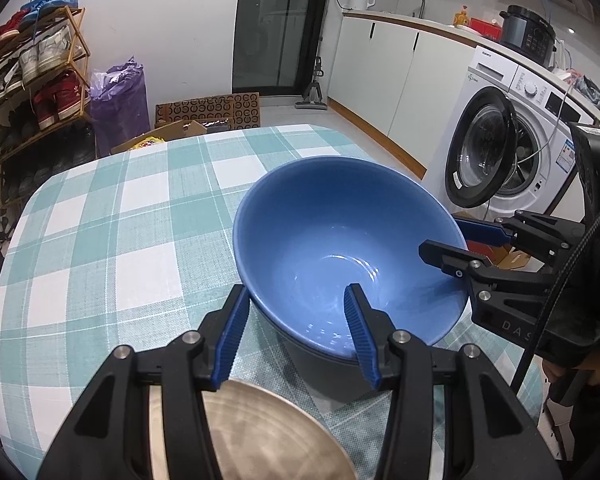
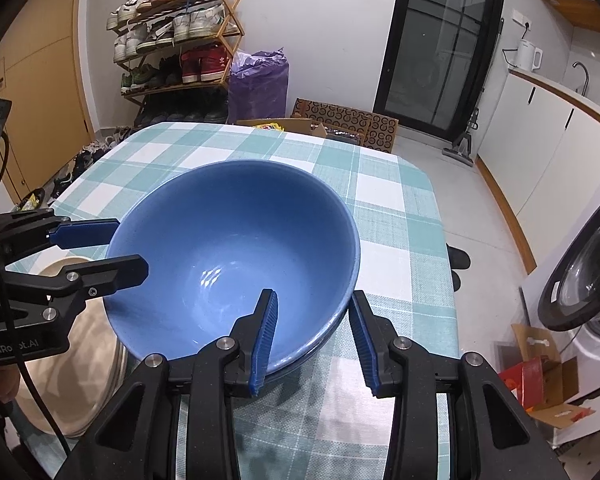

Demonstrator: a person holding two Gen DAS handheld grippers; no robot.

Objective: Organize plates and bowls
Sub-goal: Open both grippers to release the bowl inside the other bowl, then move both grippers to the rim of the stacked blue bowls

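Bowl (image 1: 348,248) rim sits between both hand-held grippers' fingers.

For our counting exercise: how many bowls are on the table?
2: a blue bowl nested in a darker bowl on the checked table; others may hide beneath.

My blue bowl (image 1: 340,248) sits upright on the checked table, glossy and empty, nested in a darker bowl (image 1: 320,368) whose rim shows just beneath it. Beside them lies my beige plate (image 1: 260,432), flat and bare.
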